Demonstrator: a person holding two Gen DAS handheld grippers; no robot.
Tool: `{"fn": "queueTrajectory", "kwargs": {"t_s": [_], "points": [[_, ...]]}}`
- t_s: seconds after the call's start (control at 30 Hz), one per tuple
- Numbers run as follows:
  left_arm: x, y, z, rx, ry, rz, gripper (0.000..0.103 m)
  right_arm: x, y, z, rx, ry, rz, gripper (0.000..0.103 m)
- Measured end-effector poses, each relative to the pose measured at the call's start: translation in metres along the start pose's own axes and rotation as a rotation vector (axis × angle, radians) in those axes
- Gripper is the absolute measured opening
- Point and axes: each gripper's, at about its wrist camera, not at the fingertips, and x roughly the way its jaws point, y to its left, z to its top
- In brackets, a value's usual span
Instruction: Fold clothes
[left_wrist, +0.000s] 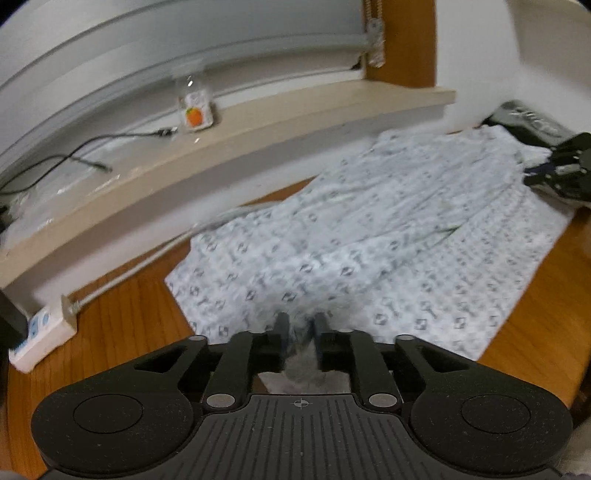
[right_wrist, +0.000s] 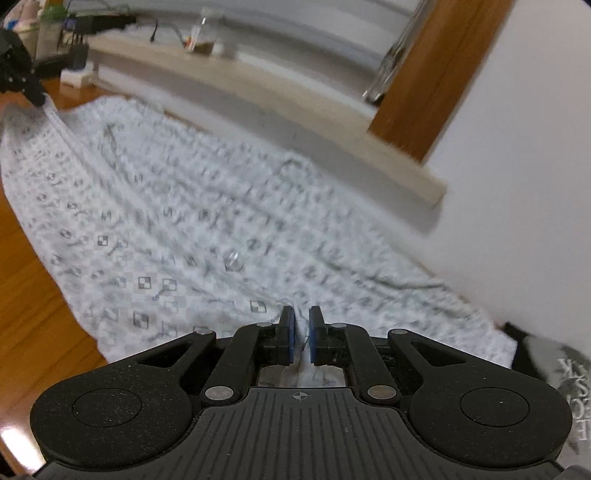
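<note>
Both grippers have hold of the pale blue-white patterned cotton garment (left_wrist: 369, 236) right now, one at each end of the near edge as far as I can tell. It's spread mostly flat on the orange-brown wooden floor (left_wrist: 122, 314), running along the beige wooden ledge (left_wrist: 258, 122) under the window. My left gripper (left_wrist: 301, 325) has its jaws pinched down to a narrow gap with a bunch of fabric between them. The right gripper (right_wrist: 302, 325) is the same deal: blue pads nearly together, a ridge of cloth pinched in the gap.

Both views are smeared, so I reckon I'm mid-motion, carrying that edge somewhere. I can't tell which fold of the sequence this is.

To do this bit well, I'd say keep both ends level and moving at the same pace so the edge stays straight. Keep light tension between the hands so the middle doesn't sag or wrinkle. Don't loosen either pinch until the edge lines up. The white power strip (left_wrist: 40, 332) sits close to the left, so I'd steer clear of it.
</note>
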Motion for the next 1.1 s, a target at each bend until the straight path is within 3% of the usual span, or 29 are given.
{"fn": "queueTrajectory", "kwargs": {"t_s": [0.03, 0.07, 0.1, 0.13, 0.27, 0.33, 0.43, 0.67, 0.9, 1.1], "points": [[-0.001, -0.001, -0.004, -0.009, -0.015, 0.038, 0.041, 0.001, 0.002, -0.003, 0.002, 0.003, -0.018, 0.019], [-0.005, -0.002, -0.008, -0.017, -0.035, 0.084, 0.041, 0.003, 0.005, -0.005, 0.004, 0.007, -0.036, 0.028], [-0.008, -0.004, -0.012, -0.027, -0.054, 0.124, 0.041, 0.001, 0.007, -0.008, 0.012, 0.000, -0.068, 0.047], [-0.013, -0.005, -0.015, -0.040, -0.076, 0.139, 0.041, -0.004, 0.008, -0.011, 0.024, -0.025, -0.095, 0.049], [-0.033, -0.009, -0.033, -0.128, -0.166, 0.083, 0.041, -0.033, 0.008, -0.024, 0.143, -0.129, -0.113, 0.049], [-0.039, -0.012, -0.046, -0.165, -0.176, 0.040, 0.041, -0.039, 0.008, -0.032, 0.214, -0.141, -0.043, 0.049], [-0.037, -0.016, -0.066, -0.198, -0.157, 0.034, 0.041, -0.033, 0.015, -0.042, 0.256, -0.126, 0.024, 0.049], [-0.042, -0.025, -0.096, -0.209, -0.129, 0.023, 0.041, -0.023, 0.031, -0.032, 0.307, -0.163, 0.057, 0.049], [-0.028, -0.022, -0.094, -0.216, -0.116, 0.027, 0.041, -0.009, 0.109, 0.031, 0.161, -0.219, 0.270, 0.049], [-0.026, -0.013, -0.091, -0.230, -0.133, 0.031, 0.041, 0.000, 0.174, 0.075, -0.002, -0.228, 0.390, 0.049]]}}
